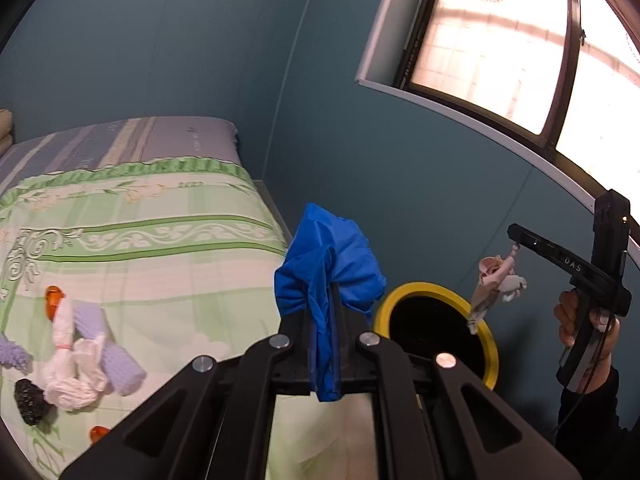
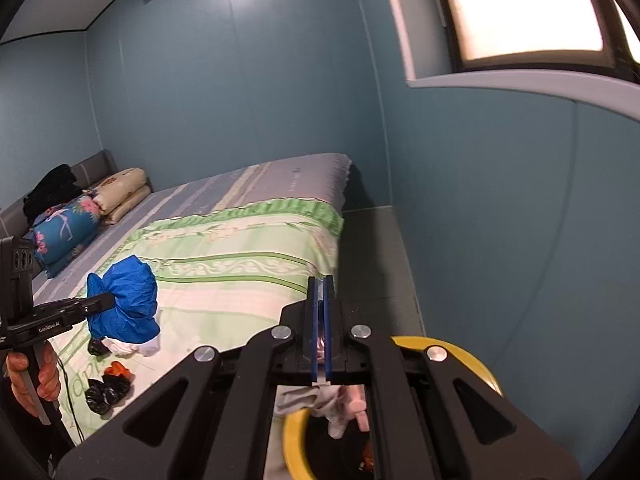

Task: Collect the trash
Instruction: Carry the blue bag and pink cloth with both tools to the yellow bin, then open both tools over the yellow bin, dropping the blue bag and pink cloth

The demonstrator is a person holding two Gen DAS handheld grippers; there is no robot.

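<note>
In a blue-walled bedroom, a person holds a black two-finger gripper in each hand beside a bed spread with a green-and-white floral quilt (image 1: 168, 240). The left gripper (image 1: 334, 292) is clamped on a crumpled bright blue plastic bag (image 1: 328, 264), which bunches up above the closed jaws and trails down between them. In the right wrist view the same bag hangs over the quilt. The right gripper (image 1: 514, 246), its jaws pressed together, pinches a wad of pale pink and white crumpled wrapping (image 1: 498, 280) that dangles over the open mouth of a round yellow-rimmed waste bin (image 1: 424, 289) with a dark inside, standing on the floor between the bed and the wall. The right hand (image 1: 580, 320) grips that tool's handle.

More litter lies on the quilt: a knotted white plastic bag (image 1: 74, 376), lilac rolled wrappers (image 1: 120, 364) just beside it, a crumpled black bag (image 1: 30, 400) and small orange pieces (image 1: 54, 300). At the far end of the bed sit a blue flowered pillow (image 2: 66, 228) and a folded cream blanket (image 2: 122, 192). A bright window (image 1: 500, 40) is set in the wall above the bin.
</note>
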